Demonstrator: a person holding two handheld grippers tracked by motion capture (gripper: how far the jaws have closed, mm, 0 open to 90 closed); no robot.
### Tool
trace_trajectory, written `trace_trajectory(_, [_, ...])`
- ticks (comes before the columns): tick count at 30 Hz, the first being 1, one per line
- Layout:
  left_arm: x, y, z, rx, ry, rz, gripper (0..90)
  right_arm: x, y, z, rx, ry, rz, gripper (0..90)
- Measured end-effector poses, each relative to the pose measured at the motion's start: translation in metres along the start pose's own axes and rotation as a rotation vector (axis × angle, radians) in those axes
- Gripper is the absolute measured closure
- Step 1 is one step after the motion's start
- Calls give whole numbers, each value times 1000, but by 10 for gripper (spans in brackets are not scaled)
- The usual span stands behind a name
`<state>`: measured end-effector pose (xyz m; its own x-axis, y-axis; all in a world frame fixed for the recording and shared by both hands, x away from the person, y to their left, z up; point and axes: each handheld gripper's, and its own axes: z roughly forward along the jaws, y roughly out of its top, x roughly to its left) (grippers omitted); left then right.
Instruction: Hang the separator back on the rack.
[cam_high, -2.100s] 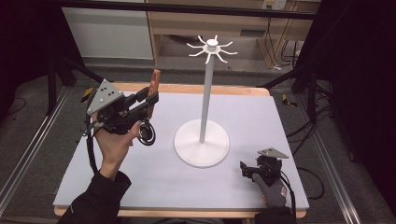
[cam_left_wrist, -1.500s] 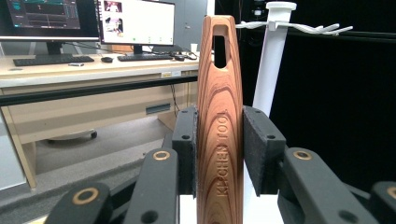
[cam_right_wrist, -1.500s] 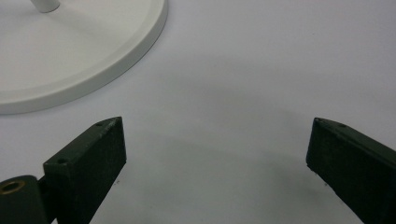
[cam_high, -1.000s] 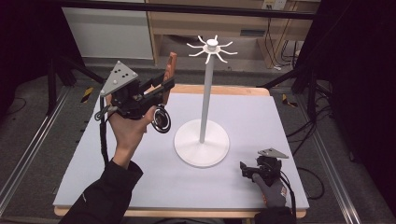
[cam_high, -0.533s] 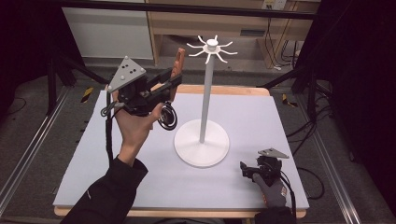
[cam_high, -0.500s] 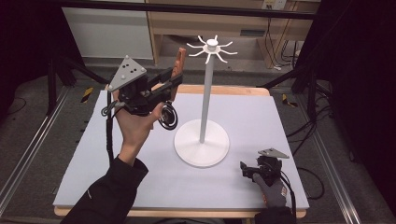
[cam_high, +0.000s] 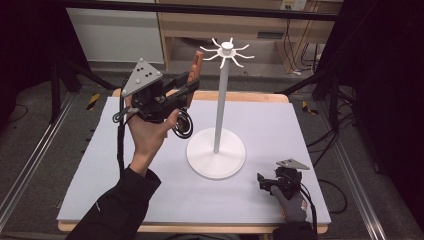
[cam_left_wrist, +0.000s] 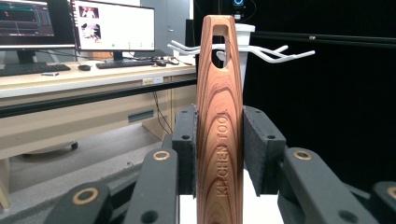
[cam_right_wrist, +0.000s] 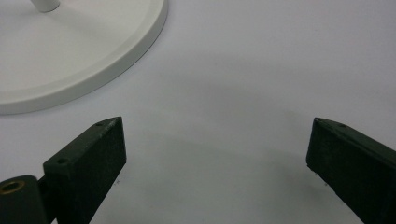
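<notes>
A white hook stand (cam_high: 221, 100) rises from a round base (cam_high: 216, 160) mid-table, with a ring of prongs (cam_high: 226, 52) at its top. My left gripper (cam_high: 186, 90) is raised left of the pole and shut on a wooden kitchen tool (cam_high: 196, 67). In the left gripper view the wooden tool (cam_left_wrist: 219, 130) stands upright between both pads, and the slot in its handle end is level with the prongs (cam_left_wrist: 275, 52) behind it. My right gripper (cam_high: 265, 181) rests low at the table's front right, open. Its fingers (cam_right_wrist: 91, 154) have nothing between them and the stand's base (cam_right_wrist: 93, 60) lies just ahead.
The table (cam_high: 300, 125) has a pale lilac top. A black cable loop (cam_high: 184, 124) hangs under the left gripper. Metal rails run along both sides on the floor. Behind the table is a desk (cam_left_wrist: 70, 79) with monitors and a keyboard.
The left hand has lifted the wooden tool up and to the right, closer to the stand's prongs. The right gripper has stayed where it was.
</notes>
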<state>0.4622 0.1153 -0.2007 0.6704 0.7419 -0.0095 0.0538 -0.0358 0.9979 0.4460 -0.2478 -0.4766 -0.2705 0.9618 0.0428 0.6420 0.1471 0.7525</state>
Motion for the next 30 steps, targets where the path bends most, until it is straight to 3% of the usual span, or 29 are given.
trace_trajectory(30, [-4,-6,20,16,-20,-6,672,0,0,0,2,4,10,52])
